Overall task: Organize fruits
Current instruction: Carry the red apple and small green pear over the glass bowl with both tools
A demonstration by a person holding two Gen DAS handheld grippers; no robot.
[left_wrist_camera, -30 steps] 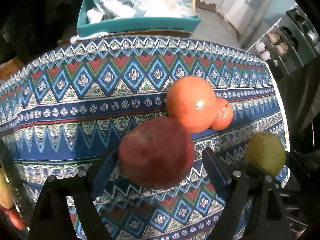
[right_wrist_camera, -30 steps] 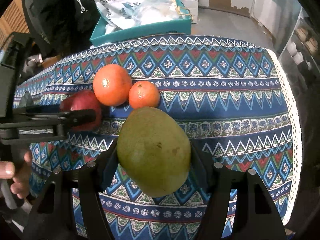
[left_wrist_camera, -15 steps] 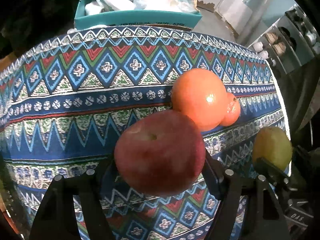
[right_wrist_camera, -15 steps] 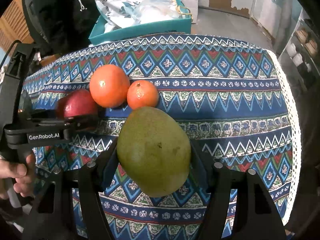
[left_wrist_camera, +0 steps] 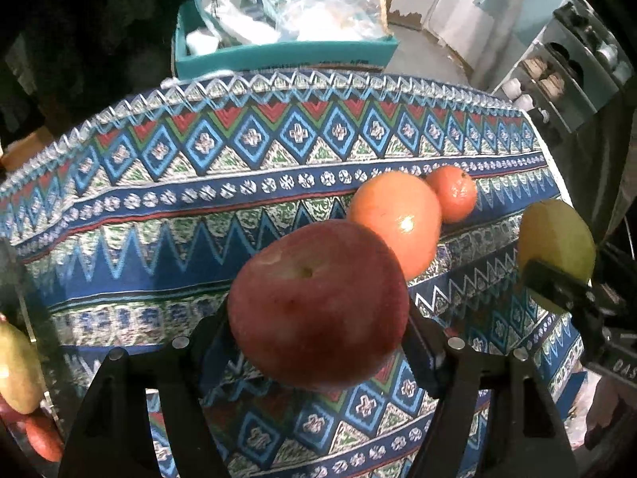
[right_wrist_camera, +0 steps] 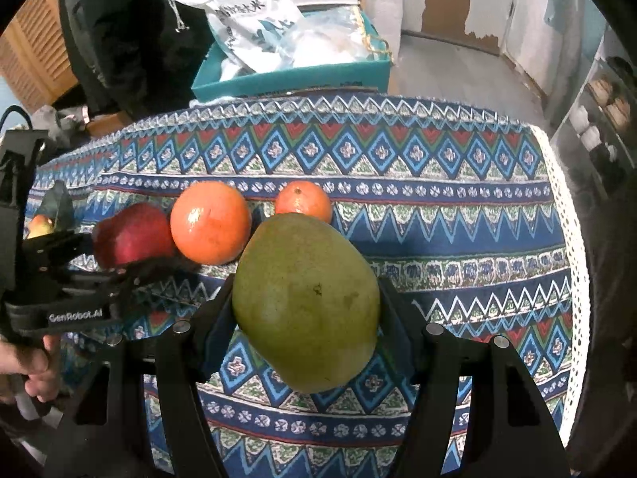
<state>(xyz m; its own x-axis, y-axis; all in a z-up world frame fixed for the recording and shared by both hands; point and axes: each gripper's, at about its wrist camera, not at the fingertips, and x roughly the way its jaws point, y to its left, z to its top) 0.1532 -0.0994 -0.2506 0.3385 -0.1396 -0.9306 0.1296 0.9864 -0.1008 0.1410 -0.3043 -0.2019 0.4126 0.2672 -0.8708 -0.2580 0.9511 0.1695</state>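
Observation:
My left gripper (left_wrist_camera: 318, 318) is shut on a red apple (left_wrist_camera: 318, 302), with both pads pressed against its sides just above the patterned tablecloth (left_wrist_camera: 159, 207). Right behind the apple, a large orange (left_wrist_camera: 398, 219) and a small orange (left_wrist_camera: 454, 195) lie on the cloth. A green mango (right_wrist_camera: 306, 298) is held lengthwise in my right gripper (right_wrist_camera: 306, 306), which is shut on it above the cloth. In the right wrist view the apple (right_wrist_camera: 131, 235) sits left of the large orange (right_wrist_camera: 211, 227) and the small orange (right_wrist_camera: 304, 201). The mango (left_wrist_camera: 557, 239) also shows at the right edge of the left wrist view.
A teal box (right_wrist_camera: 294, 75) stuffed with bags stands beyond the table's far edge. The cloth's lace edge (right_wrist_camera: 573, 279) marks the table's right side, with shelving (left_wrist_camera: 557, 71) beyond it. More fruit (left_wrist_camera: 16, 366) shows at the far left. A hand (right_wrist_camera: 32, 370) grips the left tool.
The left jaws closed from wide around the red apple onto its sides, and that hand then shifted left with it. The right gripper and its mango stayed put.

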